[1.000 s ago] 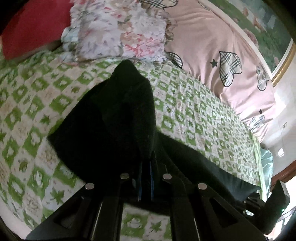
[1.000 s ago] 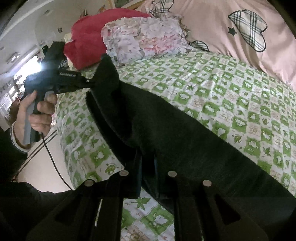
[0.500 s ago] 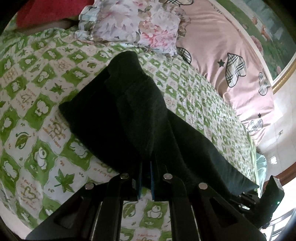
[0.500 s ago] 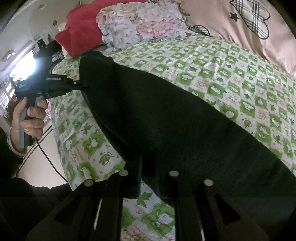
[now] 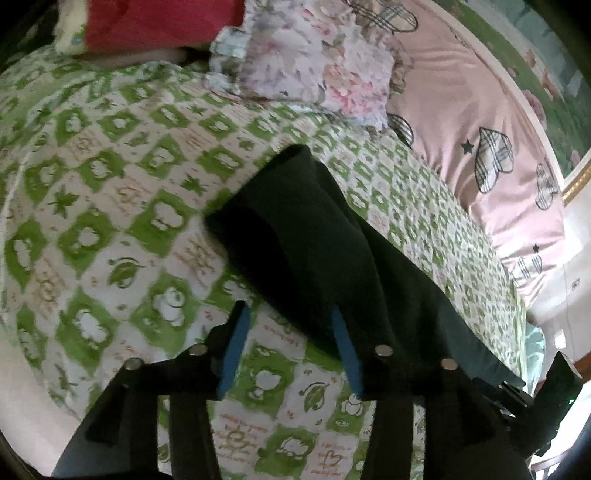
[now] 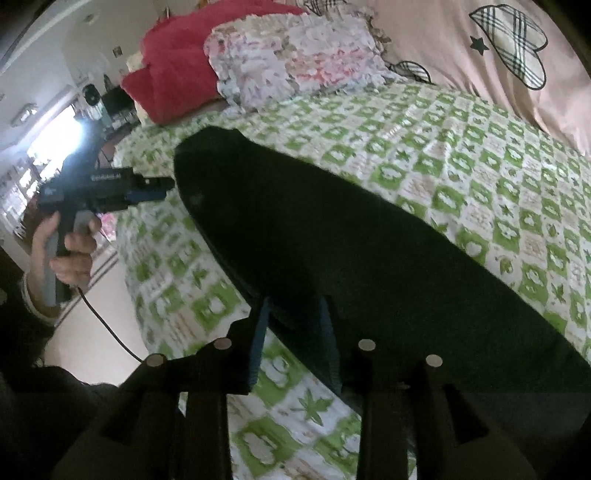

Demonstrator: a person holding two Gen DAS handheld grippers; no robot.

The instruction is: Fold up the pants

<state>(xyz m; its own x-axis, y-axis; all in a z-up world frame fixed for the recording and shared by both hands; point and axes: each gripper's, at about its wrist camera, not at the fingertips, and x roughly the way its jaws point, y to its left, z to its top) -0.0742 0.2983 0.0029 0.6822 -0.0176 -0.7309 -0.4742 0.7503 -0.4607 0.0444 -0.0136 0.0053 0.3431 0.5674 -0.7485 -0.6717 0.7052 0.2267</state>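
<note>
**Left wrist view: both grippers spread, pants lying on the bed**

Left wrist view: the left gripper [image 5: 288,343] is standing wide apart, its blue pads [image 5: 234,347] holding nothing. The sheet [image 5: 110,229], checked green and white, is showing between them. The right pad is sitting against the near edge of the pants [image 5: 314,258], with dark cloth lying over its tip; whether it is touching the fabric or just beside it cannot be told. The pants are lying folded as a long dark band on the sheet, running from a rounded end near the middle of the bed toward the lower right. There the right gripper [image 5: 532,406] is showing at the band's far end, too dark to read. A floral pillow [image 5: 306,62] and a red pillow [image 5: 155,22] are lying beyond the pants, and a pink quilt [image 5: 480,122] with plaid hearts is running along the far side.

Right wrist view: the right gripper [image 6: 293,343] is also standing apart, gripping nothing. Its pads are straddling the near edge of the pants [image 6: 351,258], with that edge lying in the gap between them. The pants are resting flat on the sheet [image 6: 480,177]. At the far rounded end, the left gripper [image 6: 162,184] is hovering just beside the cloth, apart from it, held in the left hand [image 6: 70,251] by its grey handle. The floral pillow [image 6: 295,51], red pillow [image 6: 166,77] and quilt [image 6: 461,44] are lying behind.
</note>
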